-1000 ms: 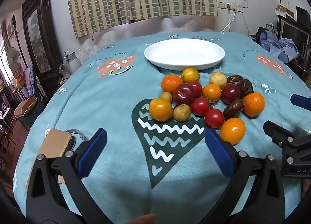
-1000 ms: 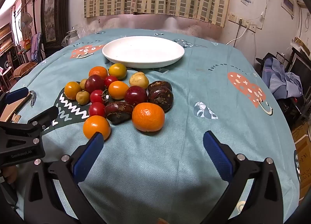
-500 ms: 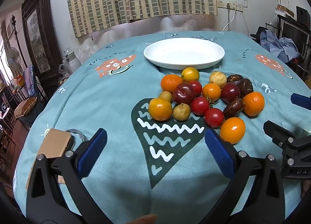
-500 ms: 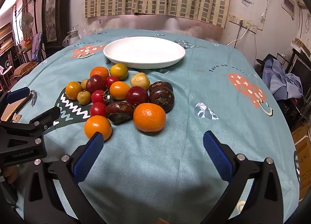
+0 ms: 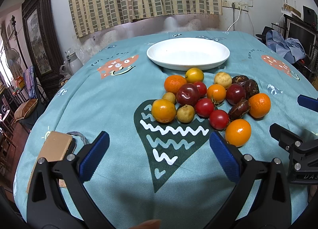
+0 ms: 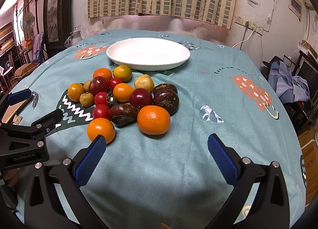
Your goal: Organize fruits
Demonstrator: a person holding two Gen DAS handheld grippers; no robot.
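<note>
**Fruit heaped before an empty plate, both tongs wide**

The left gripper and right gripper hang over the near edge of the table's teal cloth, jaws spread apart and holding nothing. The fruit pile of oranges, plums, cherry tomatoes and dark water chestnuts sits mid-table, just in front of the white plate toward the far edge. A tan phone lies by the left edge.
</note>
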